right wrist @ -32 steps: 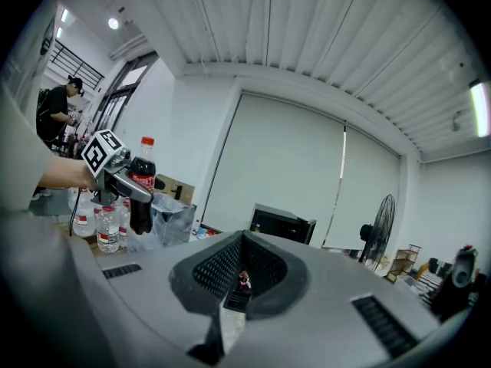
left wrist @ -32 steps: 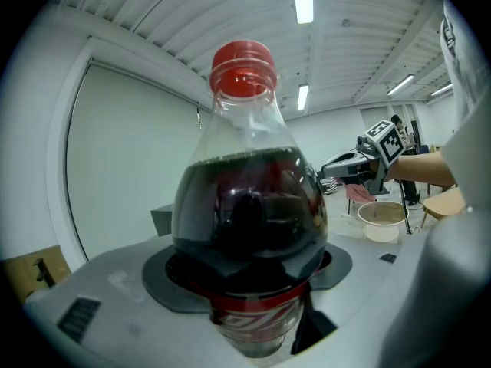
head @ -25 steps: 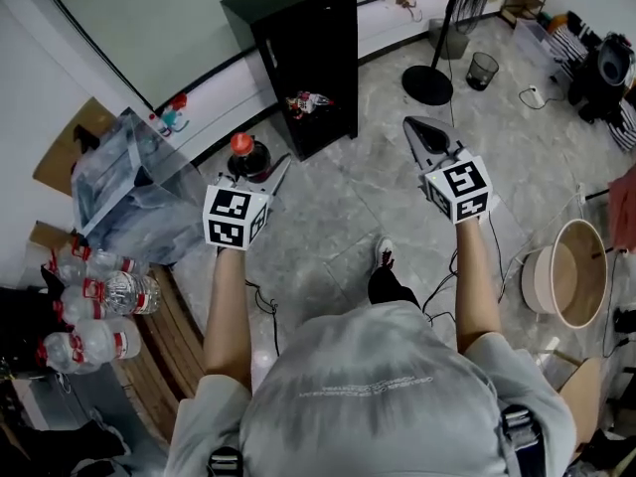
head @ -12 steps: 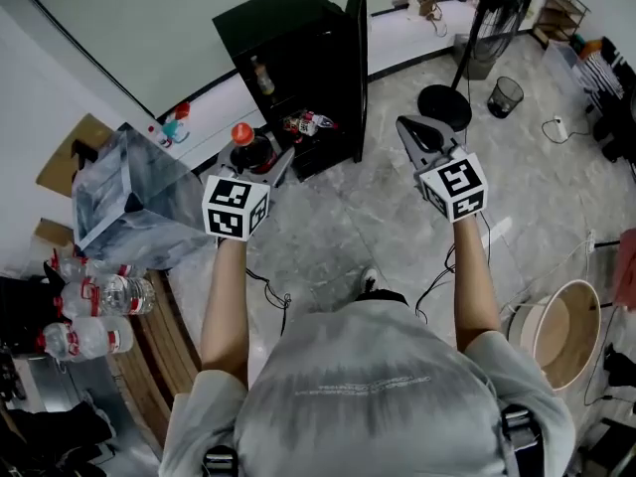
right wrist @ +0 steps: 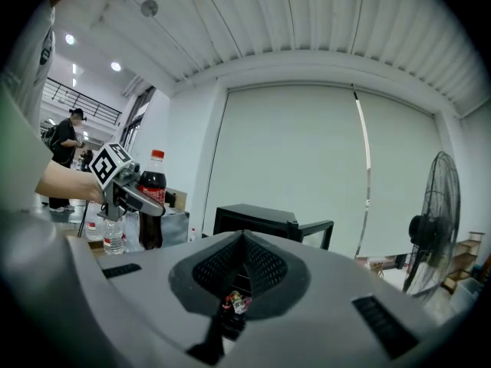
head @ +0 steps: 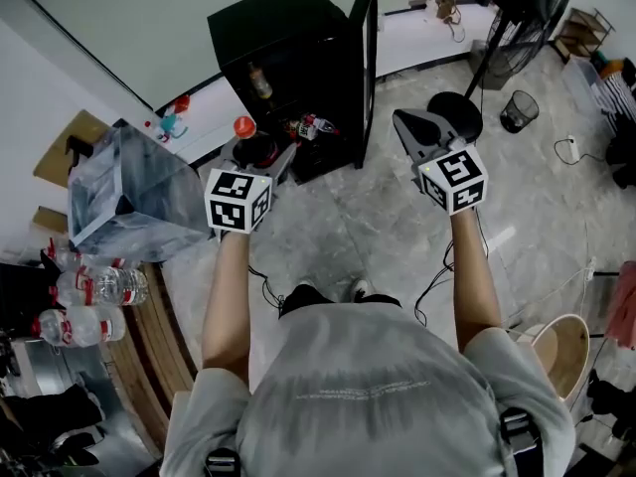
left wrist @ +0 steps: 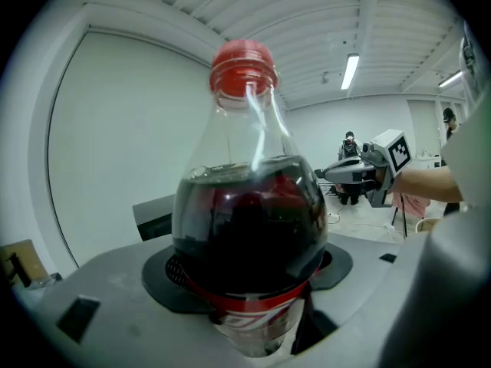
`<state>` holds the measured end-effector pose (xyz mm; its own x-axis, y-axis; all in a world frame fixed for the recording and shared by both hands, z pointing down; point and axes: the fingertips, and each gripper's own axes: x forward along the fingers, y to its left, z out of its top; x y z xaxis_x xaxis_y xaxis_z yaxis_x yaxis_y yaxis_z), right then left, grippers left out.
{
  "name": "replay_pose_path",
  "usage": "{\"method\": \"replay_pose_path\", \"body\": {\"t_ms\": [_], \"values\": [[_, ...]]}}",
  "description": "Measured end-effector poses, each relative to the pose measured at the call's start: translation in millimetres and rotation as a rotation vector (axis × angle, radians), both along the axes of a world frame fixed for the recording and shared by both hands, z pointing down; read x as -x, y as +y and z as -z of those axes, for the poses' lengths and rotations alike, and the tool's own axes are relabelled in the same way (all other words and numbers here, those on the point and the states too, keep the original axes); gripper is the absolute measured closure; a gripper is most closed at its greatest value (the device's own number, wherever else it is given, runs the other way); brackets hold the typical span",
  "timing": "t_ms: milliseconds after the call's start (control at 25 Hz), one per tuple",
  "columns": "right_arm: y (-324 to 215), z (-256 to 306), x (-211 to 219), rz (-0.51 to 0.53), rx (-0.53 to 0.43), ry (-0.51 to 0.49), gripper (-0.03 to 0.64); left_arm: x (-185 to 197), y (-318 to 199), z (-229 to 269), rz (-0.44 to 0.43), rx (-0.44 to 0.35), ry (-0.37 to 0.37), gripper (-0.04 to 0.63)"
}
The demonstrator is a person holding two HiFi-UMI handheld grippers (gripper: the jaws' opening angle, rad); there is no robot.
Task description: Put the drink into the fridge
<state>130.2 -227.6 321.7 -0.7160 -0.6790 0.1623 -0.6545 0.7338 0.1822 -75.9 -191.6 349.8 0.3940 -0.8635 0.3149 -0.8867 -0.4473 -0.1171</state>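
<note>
A cola bottle (head: 250,145) with a red cap stands upright between the jaws of my left gripper (head: 256,157), which is shut on its lower body. In the left gripper view the bottle (left wrist: 247,205) fills the middle of the picture. A black mini fridge (head: 283,28) stands on the floor just beyond the bottle with its door (head: 367,63) swung open. A small bottle and some packets show on its shelves. My right gripper (head: 405,122) is shut with nothing in it. It hovers to the right of the door, its jaws (right wrist: 244,240) pointing at the fridge (right wrist: 265,221).
A clear plastic bin (head: 124,192) and several water bottles (head: 89,286) sit on a wooden bench at the left. A standing fan (head: 527,8) with a round base, a waste bin (head: 514,112), floor cables and a wooden tub (head: 556,351) lie to the right.
The person has stepped toward the fridge. Both grippers and the bottle are now nearer to its open front, and more of the fridge's inside shows.
</note>
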Motion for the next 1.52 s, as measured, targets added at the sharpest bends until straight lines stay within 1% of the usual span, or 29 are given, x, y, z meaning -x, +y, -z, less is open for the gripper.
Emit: {"method": "replay_pose_path", "body": {"t_ms": [200,360,480,600,680,880,1000,1120,1280,1520], "values": [[-25,-21,12,0.031,0.05,0.032,0.615,5,-32,-12,0.013,0.019,0.022,0.288],[-48,-35,21,0.025,0.065,0.047,0.615,7,-63,-26,-0.005,0.035,0.023,0.288],[-75,-44,30,0.003,0.069,0.044,0.617,14,-97,-40,-0.032,0.046,0.015,0.288],[-107,-51,37,-0.045,0.066,0.032,0.617,21,-135,-54,-0.066,0.06,0.02,0.288],[-127,-59,40,-0.075,0.067,0.039,0.617,24,-161,-67,-0.084,0.079,0.027,0.288],[-177,-76,46,-0.125,0.085,0.048,0.617,24,-223,-103,-0.131,0.125,0.016,0.288],[-209,-87,52,-0.132,0.1,0.021,0.617,23,-260,-130,-0.152,0.152,0.012,0.288],[-234,-105,59,-0.122,0.101,0.045,0.615,19,-290,-161,-0.17,0.171,0.007,0.288],[-258,-133,62,-0.121,0.101,0.068,0.617,16,-330,-198,-0.156,0.175,0.03,0.288],[-283,-173,61,-0.139,0.113,0.047,0.615,25,-384,-237,-0.089,0.154,0.07,0.288]]}}
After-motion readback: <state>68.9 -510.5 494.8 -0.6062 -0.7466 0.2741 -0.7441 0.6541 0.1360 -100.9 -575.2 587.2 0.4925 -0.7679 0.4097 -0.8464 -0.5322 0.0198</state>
